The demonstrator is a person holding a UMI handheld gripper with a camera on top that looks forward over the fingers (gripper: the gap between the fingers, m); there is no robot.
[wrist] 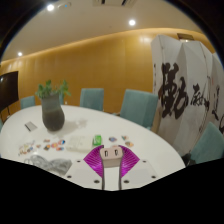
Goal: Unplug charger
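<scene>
A small beige charger (112, 154) with two dark slots on its face sits between my magenta pads (95, 160). Both pads press against its sides, so the gripper (112, 160) is shut on it, held above the near edge of the white table (150, 150). A pale strip runs down from the charger between the fingers. I cannot see any socket or power strip.
A dark vase with a green plant (52, 110) stands on the table at the left, with small items (50, 148) scattered near it and beyond the fingers. Teal chairs (135, 103) line the far side. A white calligraphy banner (185, 95) stands at the right.
</scene>
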